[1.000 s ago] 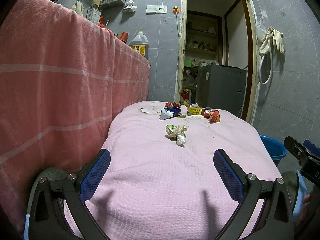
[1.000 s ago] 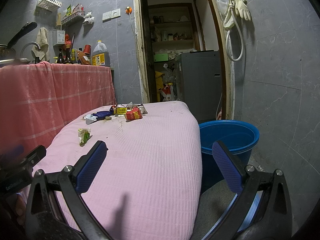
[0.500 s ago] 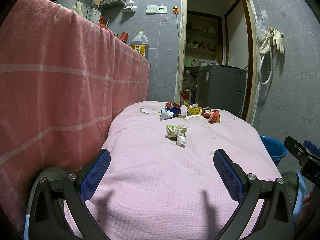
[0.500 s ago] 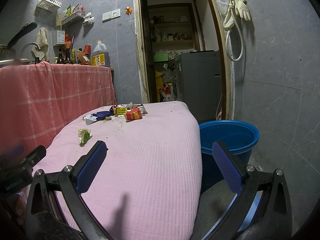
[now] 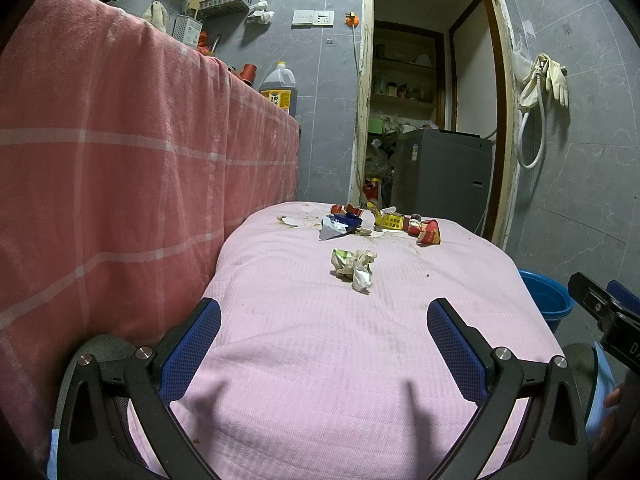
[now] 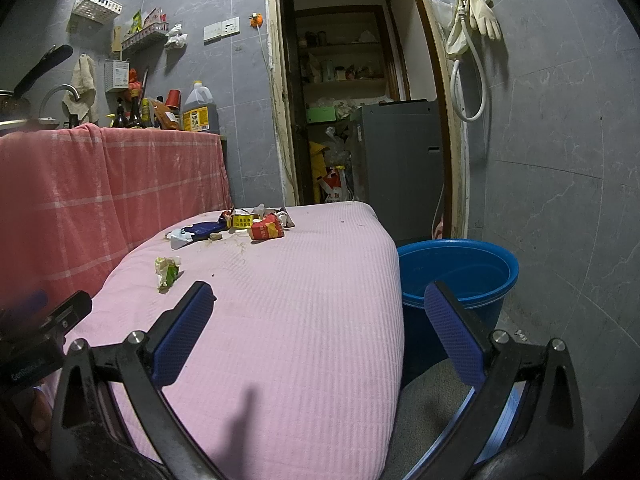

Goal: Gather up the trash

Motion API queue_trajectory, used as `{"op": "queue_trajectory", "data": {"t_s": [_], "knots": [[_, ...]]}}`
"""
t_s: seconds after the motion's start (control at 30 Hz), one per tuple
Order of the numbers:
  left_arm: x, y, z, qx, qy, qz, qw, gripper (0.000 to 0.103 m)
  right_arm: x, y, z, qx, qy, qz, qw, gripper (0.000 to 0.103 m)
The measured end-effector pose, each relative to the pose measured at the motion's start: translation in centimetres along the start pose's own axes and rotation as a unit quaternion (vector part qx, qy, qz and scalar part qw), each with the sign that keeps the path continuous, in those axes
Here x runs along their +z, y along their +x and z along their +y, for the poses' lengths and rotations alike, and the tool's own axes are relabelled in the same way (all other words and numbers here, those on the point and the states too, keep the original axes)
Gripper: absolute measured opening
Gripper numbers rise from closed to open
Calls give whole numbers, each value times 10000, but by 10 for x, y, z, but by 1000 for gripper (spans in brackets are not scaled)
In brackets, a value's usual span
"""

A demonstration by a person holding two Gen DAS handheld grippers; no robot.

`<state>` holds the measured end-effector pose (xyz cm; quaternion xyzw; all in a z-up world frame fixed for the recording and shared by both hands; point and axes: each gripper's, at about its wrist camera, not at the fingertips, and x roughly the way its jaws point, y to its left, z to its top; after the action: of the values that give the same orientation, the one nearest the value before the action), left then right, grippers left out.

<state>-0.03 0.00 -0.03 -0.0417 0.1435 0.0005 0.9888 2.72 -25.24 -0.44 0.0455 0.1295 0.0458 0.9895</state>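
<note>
A crumpled green-and-white wrapper (image 5: 353,267) (image 6: 167,271) lies alone mid-table on the pink cloth (image 5: 320,352) (image 6: 300,320). Farther back sits a heap of trash: a blue-and-white packet (image 5: 339,225) (image 6: 196,234), a yellow packet (image 5: 388,222) (image 6: 242,222) and a red packet (image 5: 428,234) (image 6: 267,230). My left gripper (image 5: 324,322) hovers open over the near end of the table, well short of the wrapper. My right gripper (image 6: 320,300) is open too, over the table's right edge. A blue bucket (image 6: 460,276) (image 5: 546,294) stands on the floor right of the table.
A red checked cloth (image 5: 120,184) covers a counter along the left, with bottles and an oil jug (image 6: 200,114) on top. Behind the table an open doorway shows a grey appliance (image 6: 400,160) and shelves. A hose and rubber gloves (image 6: 476,16) hang on the right wall.
</note>
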Motion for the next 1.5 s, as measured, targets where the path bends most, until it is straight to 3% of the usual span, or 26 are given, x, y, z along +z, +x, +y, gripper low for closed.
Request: {"op": "queue_trajectory", "data": {"t_s": [0.53, 0.77, 1.03, 1.27, 1.5], "knots": [[0, 0, 0, -6, -8, 1, 10000, 101, 0, 0, 2, -24, 20, -5, 10000, 103], [12, 1, -1, 105, -60, -253, 9996, 101, 9, -1, -4, -78, 89, 89, 9999, 103], [45, 16, 4, 212, -163, -544, 9982, 101, 45, -1, -3, 28, -188, -641, 9978, 103], [63, 40, 8, 331, -48, -521, 9981, 101, 78, 20, 9, 117, -383, -1215, 9918, 103], [74, 61, 7, 365, 30, -734, 9966, 101, 87, 53, 22, 297, -596, -1319, 9890, 103]]}}
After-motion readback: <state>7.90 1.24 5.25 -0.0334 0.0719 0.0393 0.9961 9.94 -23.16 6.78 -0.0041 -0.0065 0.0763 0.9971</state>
